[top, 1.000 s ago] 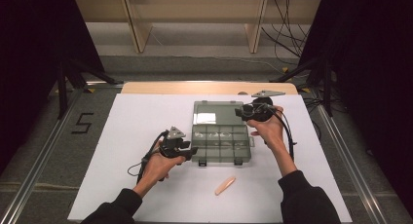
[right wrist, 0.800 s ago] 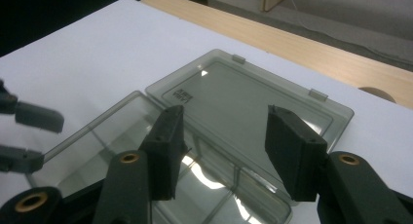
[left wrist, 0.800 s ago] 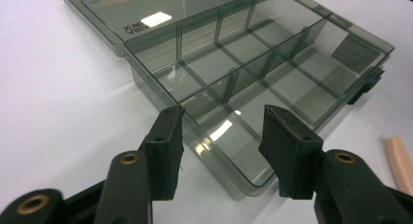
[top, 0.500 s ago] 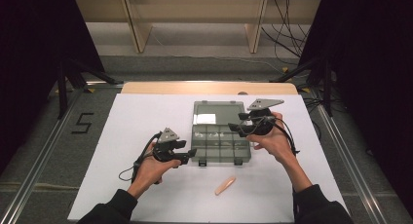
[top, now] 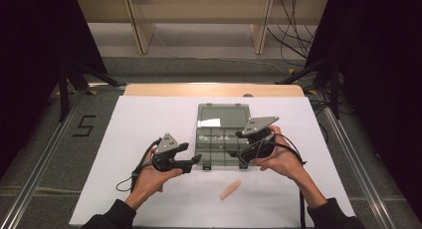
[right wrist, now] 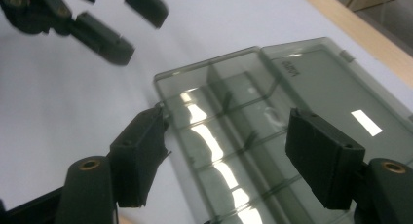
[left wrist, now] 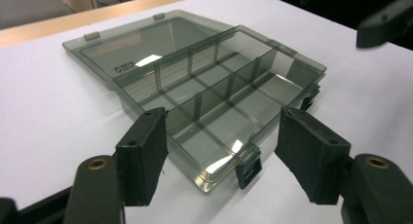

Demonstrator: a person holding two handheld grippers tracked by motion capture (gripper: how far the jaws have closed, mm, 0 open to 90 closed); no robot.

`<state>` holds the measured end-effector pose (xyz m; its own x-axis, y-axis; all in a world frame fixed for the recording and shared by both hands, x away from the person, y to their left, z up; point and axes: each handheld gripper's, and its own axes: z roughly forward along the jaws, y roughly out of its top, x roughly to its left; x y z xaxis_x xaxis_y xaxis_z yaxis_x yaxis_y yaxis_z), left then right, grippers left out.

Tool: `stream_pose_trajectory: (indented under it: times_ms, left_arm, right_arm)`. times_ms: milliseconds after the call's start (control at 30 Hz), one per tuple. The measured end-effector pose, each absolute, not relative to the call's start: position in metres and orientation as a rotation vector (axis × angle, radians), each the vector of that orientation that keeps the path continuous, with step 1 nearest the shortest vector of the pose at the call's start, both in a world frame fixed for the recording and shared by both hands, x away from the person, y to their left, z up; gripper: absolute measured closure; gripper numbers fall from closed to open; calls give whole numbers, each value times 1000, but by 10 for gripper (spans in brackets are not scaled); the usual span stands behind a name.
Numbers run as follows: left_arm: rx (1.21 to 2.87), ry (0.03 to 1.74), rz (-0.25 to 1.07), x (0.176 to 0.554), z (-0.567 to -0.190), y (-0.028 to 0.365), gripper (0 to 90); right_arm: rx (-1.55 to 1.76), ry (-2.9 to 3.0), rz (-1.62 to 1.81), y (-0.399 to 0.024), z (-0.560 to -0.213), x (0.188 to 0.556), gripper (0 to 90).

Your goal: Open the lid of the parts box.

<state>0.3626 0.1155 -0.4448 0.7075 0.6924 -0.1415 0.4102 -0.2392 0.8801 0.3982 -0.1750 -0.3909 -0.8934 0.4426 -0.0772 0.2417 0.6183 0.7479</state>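
the clear grey compartment box lies at the centre of the high view on the white bench, its lid already swung fully back and lying flat behind the tray, toward the top of the frame. opening it looks done; the divided compartments appear empty, so any filling is, by my reading, the part left.

the left gripper sits just left of the box's near edge, and its jaws have just been opening: in the left gripper view they stand wide with nothing pressed between the pads, the box's near corner and black latch lying ahead of them. the right gripper hovers over the right side of the tray; its jaws too have just been opening and hold nothing, the compartments showing between them in the right gripper view.

a small peach-coloured piece lies on the bench below the box, near the lower middle of the frame, apart from both grippers. nothing stands between it and the tray.
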Motion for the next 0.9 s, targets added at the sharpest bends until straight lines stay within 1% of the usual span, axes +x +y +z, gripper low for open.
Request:
stream_pose_trajectory:
  times_ms: [167,433,667,900]
  left_arm:
    - [1865,800,359,352,-440,117,336]
    - [1852,765,384,342,-437,123,321]
    - [1870,724,393,336,-440,126,311]
    - [1841,735,399,331,-438,132,292]
  right_arm:
    - [463,2655,1097,-169,-395,386,271]
    - [363,2742,1026,-162,-405,372,214]
    - [302,2792,955,-158,-415,368,214]
    - [227,2829,887,-153,-419,364,223]
